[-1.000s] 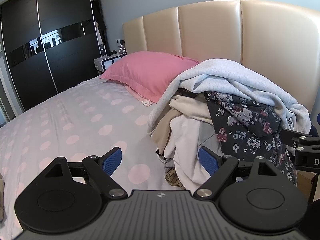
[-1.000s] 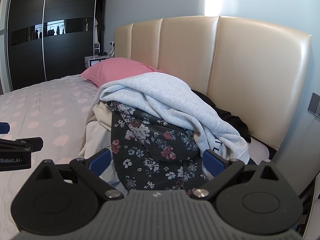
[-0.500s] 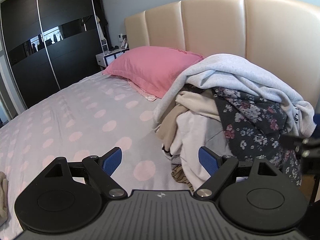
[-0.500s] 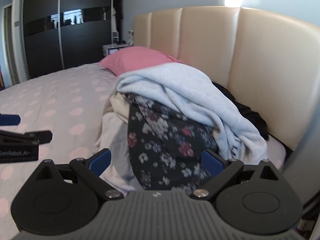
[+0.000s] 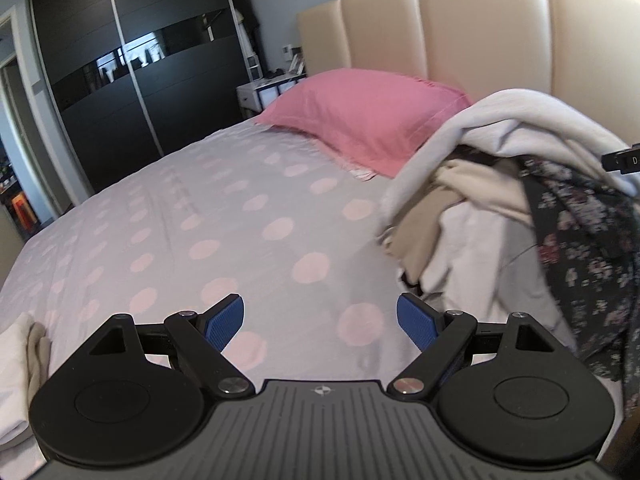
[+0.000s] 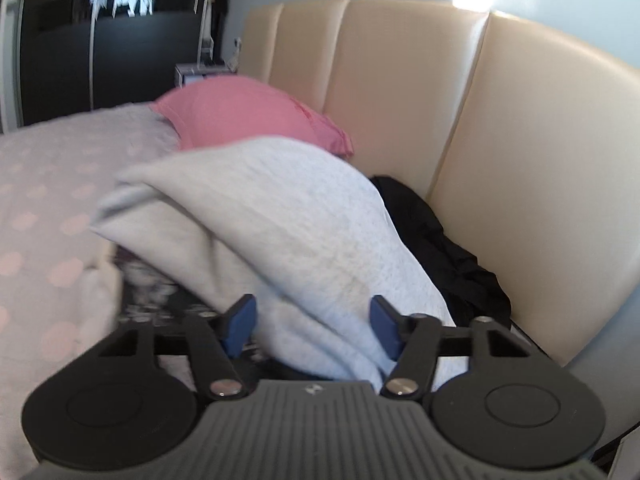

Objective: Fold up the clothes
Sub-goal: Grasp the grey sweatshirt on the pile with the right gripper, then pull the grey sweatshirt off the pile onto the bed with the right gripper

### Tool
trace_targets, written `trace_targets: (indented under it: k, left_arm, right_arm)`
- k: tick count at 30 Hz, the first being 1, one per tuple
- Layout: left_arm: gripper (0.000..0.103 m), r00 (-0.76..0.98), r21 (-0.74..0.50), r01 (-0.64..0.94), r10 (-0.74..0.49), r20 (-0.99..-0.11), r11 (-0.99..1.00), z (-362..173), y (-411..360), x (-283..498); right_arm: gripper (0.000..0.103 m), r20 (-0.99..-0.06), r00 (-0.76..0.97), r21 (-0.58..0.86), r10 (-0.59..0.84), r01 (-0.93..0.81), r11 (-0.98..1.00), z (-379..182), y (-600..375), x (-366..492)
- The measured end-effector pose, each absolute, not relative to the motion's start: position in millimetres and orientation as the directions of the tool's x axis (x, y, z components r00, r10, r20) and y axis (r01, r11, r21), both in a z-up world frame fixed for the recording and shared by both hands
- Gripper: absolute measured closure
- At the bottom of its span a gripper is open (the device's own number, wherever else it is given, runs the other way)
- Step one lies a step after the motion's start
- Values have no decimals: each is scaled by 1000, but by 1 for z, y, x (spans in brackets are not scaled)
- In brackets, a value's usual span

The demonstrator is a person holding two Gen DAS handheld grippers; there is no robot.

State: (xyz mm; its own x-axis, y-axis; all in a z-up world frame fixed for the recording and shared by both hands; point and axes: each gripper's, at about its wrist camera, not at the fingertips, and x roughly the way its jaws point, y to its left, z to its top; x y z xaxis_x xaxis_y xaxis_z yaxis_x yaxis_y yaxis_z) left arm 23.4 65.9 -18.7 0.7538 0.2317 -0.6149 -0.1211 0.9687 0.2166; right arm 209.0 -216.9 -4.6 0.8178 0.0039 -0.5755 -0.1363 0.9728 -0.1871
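A heap of clothes lies against the headboard on the bed's right side. On top is a light grey sweatshirt point(image 6: 280, 208) point(image 5: 516, 120), with a dark floral garment point(image 5: 580, 240), cream and white pieces point(image 5: 472, 216) and a black garment point(image 6: 436, 240) beneath and beside it. My right gripper point(image 6: 312, 326) is open, its blue pads on either side of a fold of the sweatshirt, just above the cloth. My left gripper point(image 5: 320, 324) is open over the bare spotted sheet point(image 5: 224, 216), left of the heap. Part of the right gripper point(image 5: 622, 158) shows at the left wrist view's right edge.
A pink pillow point(image 5: 368, 116) rests at the beige padded headboard point(image 6: 400, 92). Folded pale cloth point(image 5: 20, 360) lies at the bed's near left corner. A dark sliding wardrobe point(image 5: 132, 68) and a white nightstand point(image 5: 264, 88) stand beyond the bed.
My right gripper has moved forward and up onto the grey sweatshirt, which now fills its view. My left gripper has swung left, so the heap sits further right in its view.
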Motion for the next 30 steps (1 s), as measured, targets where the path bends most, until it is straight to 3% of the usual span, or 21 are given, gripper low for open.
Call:
trace_targets:
  k: [2,3,5,7,8,12,17,30]
  left_arm:
    - [19,745,222,-133,245,-621,966,-21,72,23]
    - [19,740,225,-139,252,-624,964,-23,75,23]
    - [19,730,231,-150,266,-629,961,-25,81,23]
    - [19,723,238,-158,276,-634,958,-27,86,23]
    - [19,722,241,-158,279,-634,958,-27,87,22]
    - [19,722,237,-168,283,-632,957,-20,93,16]
    - [19,725,234,-201,305,-617,951,-4,105,1]
    - [19,757,276,-323,422,-499,905,51,150,-79]
  right_arm:
    - [44,-548,836,-219,-29,-110,969,-9,-218,217]
    - [50,-531,847,-223,-35,-100,970,-9,-219,219]
    - [67,-517,856,-194,-22,-92,977,-6,-222,225]
    - [94,-513,858,-162,-3,-93,982,1,-222,230]
    - [98,-507,862,-156,3,-95,983,6,-221,232]
    - [99,-410,911,-157,42,-116,981,44,-207,218]
    - [100,-362,913,-117,185,-242,963,94,-178,184]
    - [99,-378,717,-59,586,-650,758,122,-43,57]
